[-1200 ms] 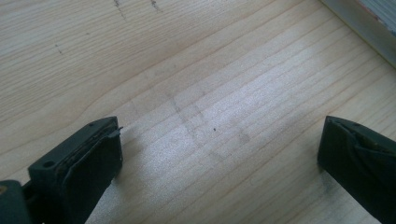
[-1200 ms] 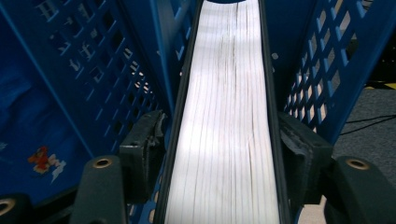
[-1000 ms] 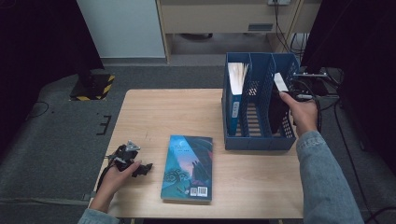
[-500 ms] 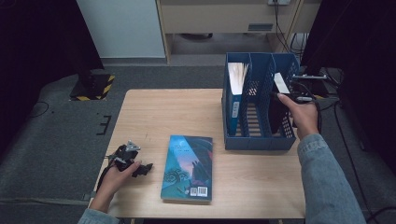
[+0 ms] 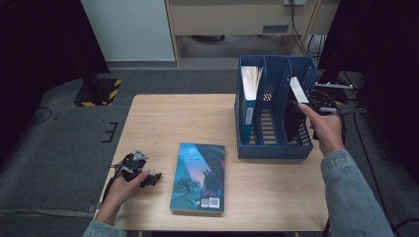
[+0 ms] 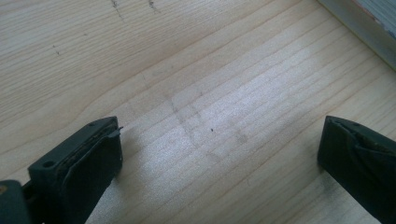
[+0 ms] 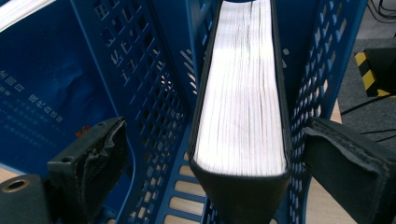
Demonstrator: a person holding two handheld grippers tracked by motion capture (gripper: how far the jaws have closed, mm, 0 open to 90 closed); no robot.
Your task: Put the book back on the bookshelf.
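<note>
A blue three-slot file rack [image 5: 269,148] stands at the table's right. A black-covered book [image 5: 295,98] leans in its right slot, and a blue book [image 5: 248,101] fills the left slot. My right gripper [image 5: 304,104] is at the black book's top edge. In the right gripper view it [image 7: 217,135] is open, and its jaws straddle the black book [image 7: 243,93] and a rack divider [image 7: 154,107] with a gap on each side. A teal-covered book [image 5: 200,177] lies flat near the front edge. My left gripper [image 5: 151,178] rests on the table left of it, open [image 6: 222,133] over bare wood.
The rack's middle slot [image 5: 271,123] holds nothing. A corner of the flat book [image 6: 369,23] shows at the top right of the left gripper view. Bare wood [image 5: 183,118] stretches across the table's back left. Cables [image 5: 341,111] trail off the right edge.
The right hand has shifted very slightly at the black book's top. The left gripper and the flat book have not moved.
</note>
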